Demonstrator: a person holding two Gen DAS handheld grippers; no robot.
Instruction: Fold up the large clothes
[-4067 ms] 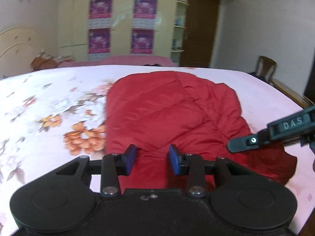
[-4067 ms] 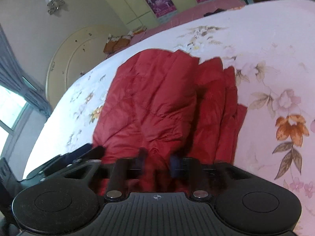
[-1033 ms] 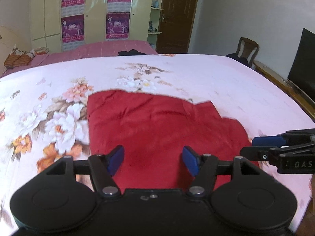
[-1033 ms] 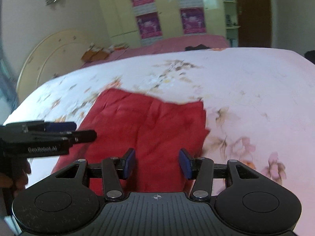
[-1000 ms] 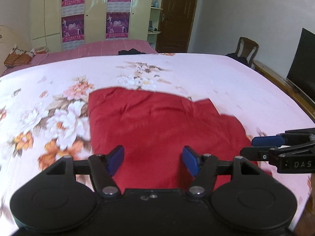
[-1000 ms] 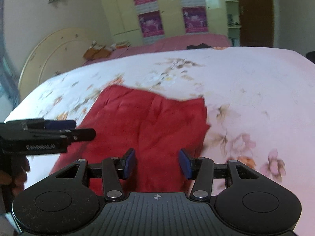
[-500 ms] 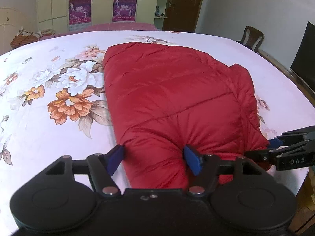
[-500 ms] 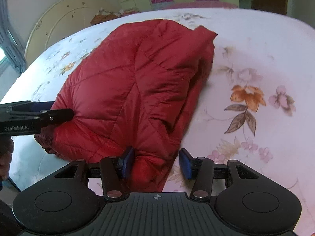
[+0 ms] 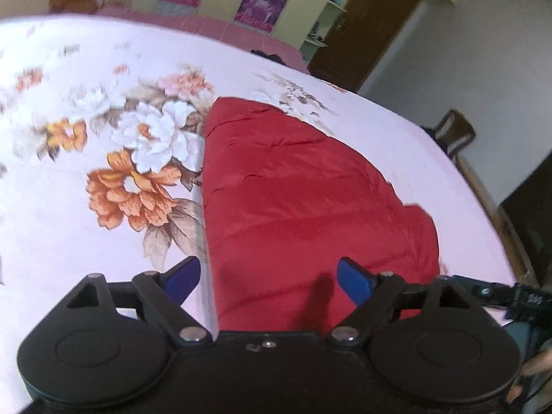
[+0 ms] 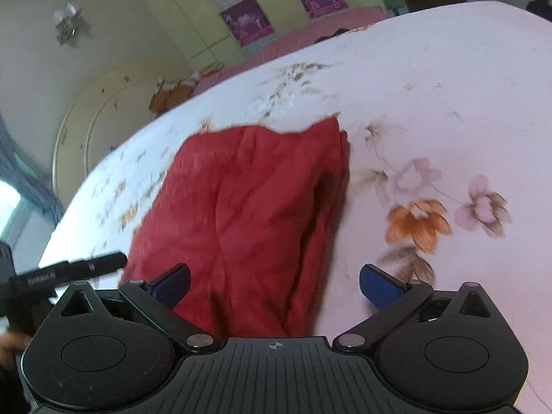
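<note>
A red quilted jacket [image 9: 303,200] lies folded into a compact bundle on the floral bed sheet [image 9: 69,172]; it also shows in the right wrist view [image 10: 255,214]. My left gripper [image 9: 269,277] is wide open and empty, raised above the jacket's near left edge. My right gripper [image 10: 274,284] is wide open and empty, raised above the jacket's near right edge. Each gripper's tip shows in the other's view, the right one [image 9: 496,293] and the left one [image 10: 76,270].
The bed's wooden edge [image 9: 496,214] runs along the right, with a chair [image 9: 455,134] beyond it. A rounded headboard [image 10: 100,131] stands at the left. Wardrobes with purple posters [image 9: 269,3] and a dark door [image 9: 365,27] line the far wall.
Both grippers have opened wider and lifted back from the jacket's near edge, which they touched half a second ago. The jacket rests folded on the bed.
</note>
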